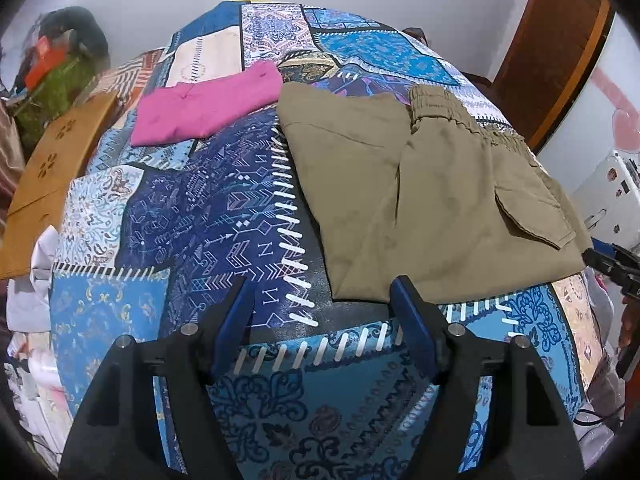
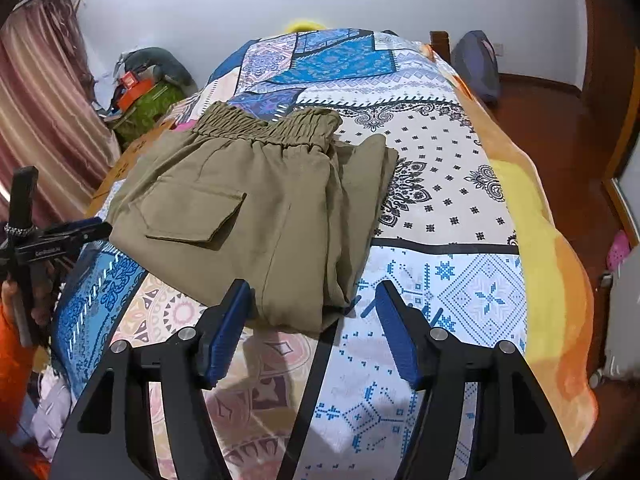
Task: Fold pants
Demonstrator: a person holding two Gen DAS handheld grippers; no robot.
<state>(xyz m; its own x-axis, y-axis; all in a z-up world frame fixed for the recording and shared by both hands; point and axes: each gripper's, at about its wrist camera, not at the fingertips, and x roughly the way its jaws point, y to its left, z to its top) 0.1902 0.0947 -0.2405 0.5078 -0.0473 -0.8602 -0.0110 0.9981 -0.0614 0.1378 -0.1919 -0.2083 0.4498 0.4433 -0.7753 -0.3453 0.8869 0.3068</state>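
Observation:
Olive-khaki pants point(image 1: 432, 184) lie folded on the patchwork bedspread point(image 1: 192, 216), elastic waistband point(image 2: 272, 128) at the far end and a flap pocket point(image 2: 192, 216) on top. My left gripper point(image 1: 324, 292) is open just before the pants' near left corner; nothing sits between its blue pads. In the right wrist view the pants point(image 2: 260, 200) fill the centre. My right gripper point(image 2: 312, 296) is open at their near right corner, with the fold's edge lying between the fingertips but not pinched. The left gripper point(image 2: 76, 232) also shows at the left edge there.
A folded pink garment point(image 1: 204, 112) lies on the bed beyond the pants to the left. A wooden board point(image 1: 52, 168) and a pile of clutter point(image 1: 60, 68) stand off the bed's left side. Orange bedding point(image 2: 552, 280) edges the right side, above a wooden floor point(image 2: 560, 128).

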